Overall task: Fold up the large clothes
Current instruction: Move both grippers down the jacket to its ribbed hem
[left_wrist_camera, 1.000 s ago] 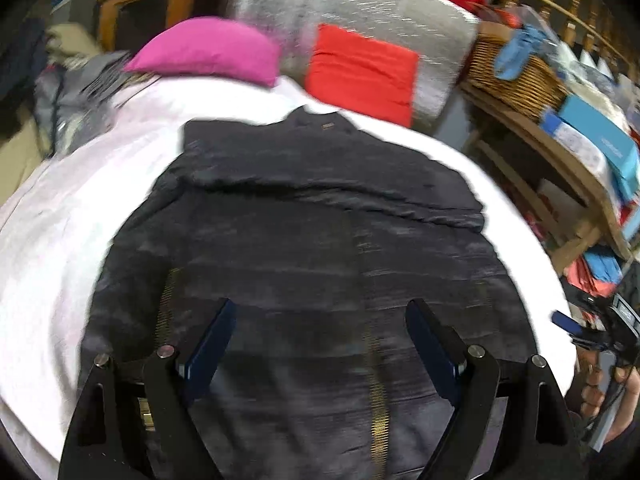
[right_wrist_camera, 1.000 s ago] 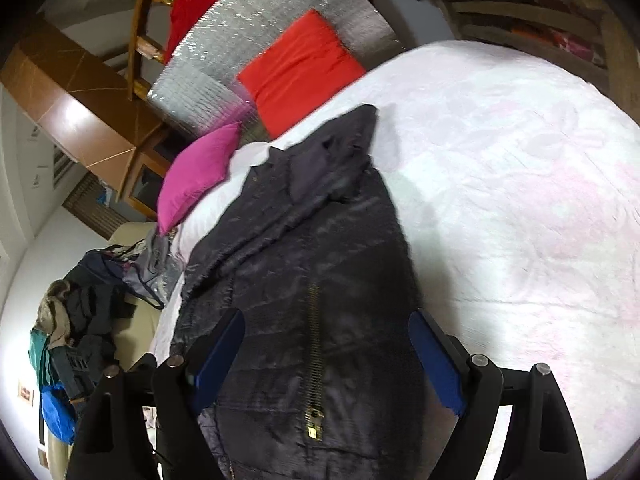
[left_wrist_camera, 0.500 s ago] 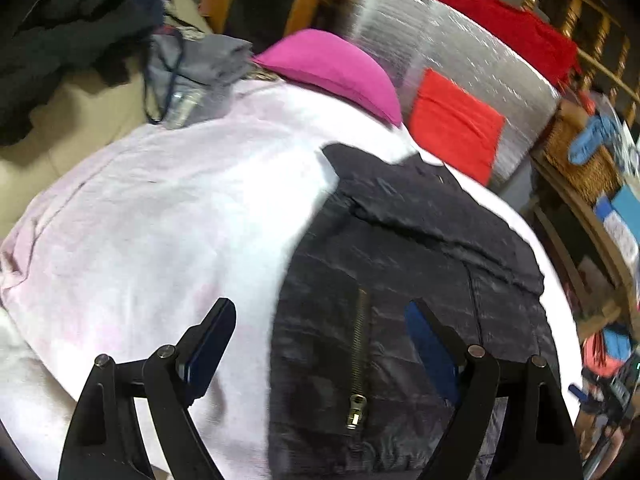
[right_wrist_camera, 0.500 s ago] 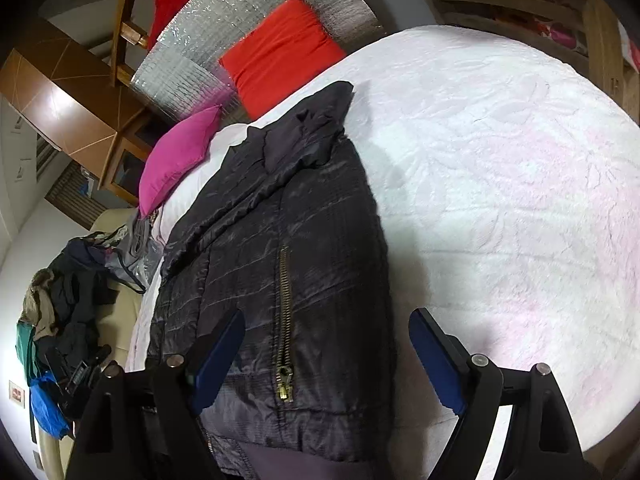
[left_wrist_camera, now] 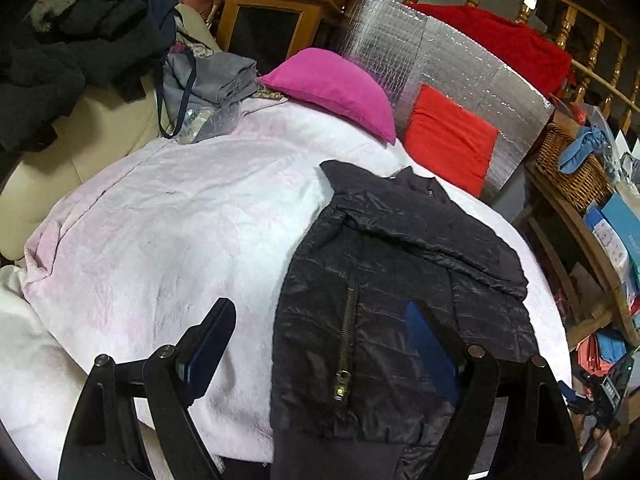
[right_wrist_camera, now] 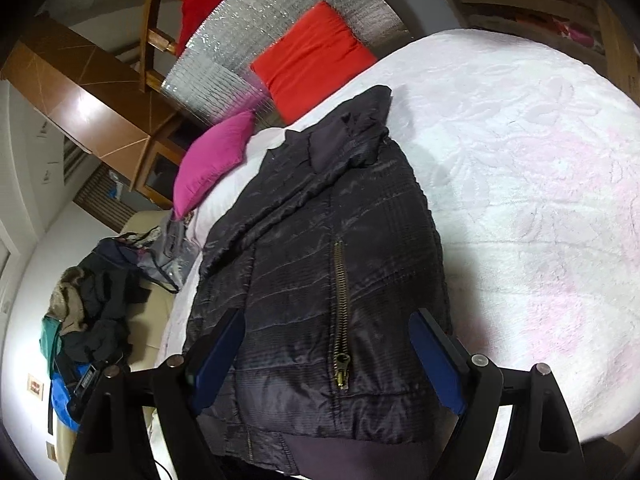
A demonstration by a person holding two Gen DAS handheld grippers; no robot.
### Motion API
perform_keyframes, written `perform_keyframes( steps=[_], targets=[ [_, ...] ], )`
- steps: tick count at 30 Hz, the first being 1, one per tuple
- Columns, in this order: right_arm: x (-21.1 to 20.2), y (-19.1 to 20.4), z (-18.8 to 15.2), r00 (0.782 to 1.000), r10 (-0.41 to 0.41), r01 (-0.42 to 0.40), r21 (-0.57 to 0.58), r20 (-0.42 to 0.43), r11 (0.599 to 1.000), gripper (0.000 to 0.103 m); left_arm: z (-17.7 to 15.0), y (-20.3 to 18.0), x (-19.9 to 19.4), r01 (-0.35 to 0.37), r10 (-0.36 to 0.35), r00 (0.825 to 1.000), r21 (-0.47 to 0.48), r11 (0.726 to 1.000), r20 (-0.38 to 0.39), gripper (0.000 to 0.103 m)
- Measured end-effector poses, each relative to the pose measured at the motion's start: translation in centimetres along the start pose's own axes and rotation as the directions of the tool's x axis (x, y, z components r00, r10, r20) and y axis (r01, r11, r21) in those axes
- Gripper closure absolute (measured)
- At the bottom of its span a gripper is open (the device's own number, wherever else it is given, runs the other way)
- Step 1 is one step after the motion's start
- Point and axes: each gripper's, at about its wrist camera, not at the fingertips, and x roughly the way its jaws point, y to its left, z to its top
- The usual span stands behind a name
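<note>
Because its sleeves are already laid across the body, the black jacket (left_wrist_camera: 392,312) lies as a narrow block on the white blanket (left_wrist_camera: 160,248), hem nearest the grippers, presumably ready for a lengthwise fold. Left gripper (left_wrist_camera: 320,348) hangs above the hem's left corner, jaws wide and empty; right gripper (right_wrist_camera: 328,364) straddles the brass zipper (right_wrist_camera: 341,312), equally wide, gripping nothing. Beyond the collar rest pink (left_wrist_camera: 332,88) and red cushions (left_wrist_camera: 448,140).

A black quilted jacket (right_wrist_camera: 320,280) lay folded on a pale pink bedspread (right_wrist_camera: 540,200), its brass zipper (right_wrist_camera: 342,312) between the right gripper's (right_wrist_camera: 324,364) open jaws.
</note>
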Motion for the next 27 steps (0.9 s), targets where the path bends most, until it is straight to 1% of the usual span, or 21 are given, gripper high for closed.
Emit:
perform_keyframes(
  steps=[3, 6, 8, 11, 13, 14, 16, 20, 24, 26, 27],
  targets=[
    [-0.3, 0.2, -0.3, 1.0, 0.02, -0.02, -0.004, 0.001, 1.0, 0.016, -0.3, -1.4, -1.3, 0.008, -0.009, 1.0, 0.043, 0.999, 0.022, 0.016],
    [-0.4, 0.3, -0.5, 1.0, 0.031, -0.031, 0.002, -0.001, 1.0, 0.016, -0.4, -2.3, -1.8, 0.005, -0.008, 0.999, 0.073, 0.997, 0.036, 0.015],
    [-0.3, 0.4, -0.6, 1.0, 0.03, -0.03, -0.004, -0.005, 1.0, 0.016, -0.6, -2.4, -1.7, 0.014, -0.015, 0.999, 0.049, 0.999, 0.035, 0.015],
    [0.0, 0.5, -0.9, 1.0, 0.022, -0.022, -0.009, -0.021, 1.0, 0.016, -1.7, -2.6, -0.9, 0.06, -0.059, 0.998, -0.022, 0.998, 0.032, 0.015],
    [0.2, 0.6, -1.0, 0.999, 0.016, -0.017, -0.019, -0.031, 1.0, 0.016, -2.6, -2.9, -0.5, 0.075, -0.074, 0.997, -0.035, 0.997, 0.026, 0.015],
    [0.2, 0.7, -1.0, 0.999, 0.013, -0.014, -0.024, -0.032, 1.0, 0.016, -2.9, -3.1, -0.1, 0.081, -0.08, 0.997, -0.031, 0.996, 0.011, 0.015],
    [-0.1, 0.8, -0.8, 1.0, 0.017, -0.017, -0.022, -0.018, 1.0, 0.016, -3.2, -3.4, 0.5, 0.079, -0.079, 0.997, -0.018, 0.997, -0.009, 0.015],
    [-0.8, 0.5, -0.7, 1.0, 0.022, -0.022, -0.002, 0.007, 1.0, 0.016, -2.6, -3.5, 0.7, 0.069, -0.069, 0.998, 0.013, 0.998, -0.003, 0.015],
    [-2.1, -0.4, -0.9, 0.999, 0.028, -0.028, 0.024, 0.041, 0.999, 0.016, -1.7, -3.4, 1.6, 0.035, -0.034, 0.999, 0.032, 0.999, -0.004, 0.015],
    [-2.2, -1.2, -0.9, 0.999, 0.021, -0.023, 0.041, 0.039, 0.999, 0.016, -1.8, -3.7, 2.4, 0.037, -0.036, 0.999, 0.034, 0.999, -0.016, 0.015],
    [-2.2, -1.5, -0.9, 0.999, 0.015, -0.016, 0.043, 0.036, 0.999, 0.016, -2.0, -4.0, 2.8, 0.027, -0.026, 0.999, 0.044, 0.999, -0.024, 0.015]
  ],
)
